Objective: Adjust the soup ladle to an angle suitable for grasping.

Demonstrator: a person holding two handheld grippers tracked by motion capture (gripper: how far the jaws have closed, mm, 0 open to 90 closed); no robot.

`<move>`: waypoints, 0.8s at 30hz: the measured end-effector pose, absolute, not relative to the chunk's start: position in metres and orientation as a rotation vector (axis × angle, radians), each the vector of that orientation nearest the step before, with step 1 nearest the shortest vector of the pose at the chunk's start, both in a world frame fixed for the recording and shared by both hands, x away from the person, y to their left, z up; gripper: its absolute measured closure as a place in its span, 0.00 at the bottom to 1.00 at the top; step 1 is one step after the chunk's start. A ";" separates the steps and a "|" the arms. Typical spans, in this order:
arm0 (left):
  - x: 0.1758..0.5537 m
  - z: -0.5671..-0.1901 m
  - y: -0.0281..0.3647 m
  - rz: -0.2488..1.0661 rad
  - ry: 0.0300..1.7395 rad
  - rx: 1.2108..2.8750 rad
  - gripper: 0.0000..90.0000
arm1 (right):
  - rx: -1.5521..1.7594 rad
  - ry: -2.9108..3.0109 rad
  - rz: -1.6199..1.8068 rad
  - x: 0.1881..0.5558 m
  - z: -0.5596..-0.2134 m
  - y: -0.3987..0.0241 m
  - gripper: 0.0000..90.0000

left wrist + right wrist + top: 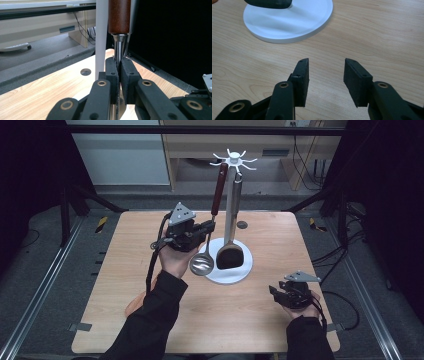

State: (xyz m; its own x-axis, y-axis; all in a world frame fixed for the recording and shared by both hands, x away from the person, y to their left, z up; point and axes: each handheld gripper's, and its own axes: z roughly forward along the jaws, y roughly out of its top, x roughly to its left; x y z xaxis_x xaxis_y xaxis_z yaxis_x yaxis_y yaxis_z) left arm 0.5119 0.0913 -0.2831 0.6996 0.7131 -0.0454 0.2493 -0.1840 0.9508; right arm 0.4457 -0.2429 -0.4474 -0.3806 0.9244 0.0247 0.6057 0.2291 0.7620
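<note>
No readable text, labels, brand names, numbers or signs appear on anything in these views.

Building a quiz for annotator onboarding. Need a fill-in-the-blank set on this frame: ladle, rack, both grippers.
1. The left gripper is shut on the metal stem of the ____, just below its brown handle.
2. The spatula hangs from the white rack, its dark blade low over the rack's round ____ base.
3. The right gripper has its jaws ____, with nothing between them.
4. The right gripper sits low over the bare wooden ____.

Missing words: ladle; white; open; table
</note>
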 end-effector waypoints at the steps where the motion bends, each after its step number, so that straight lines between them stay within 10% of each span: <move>1: 0.513 -0.284 0.091 0.499 0.770 1.754 0.94 | 1.406 2.072 0.979 0.446 -0.447 -0.243 0.62; 24: 0.525 -0.281 0.085 0.451 0.778 1.789 0.94 | 1.418 2.077 0.983 0.446 -0.447 -0.242 0.62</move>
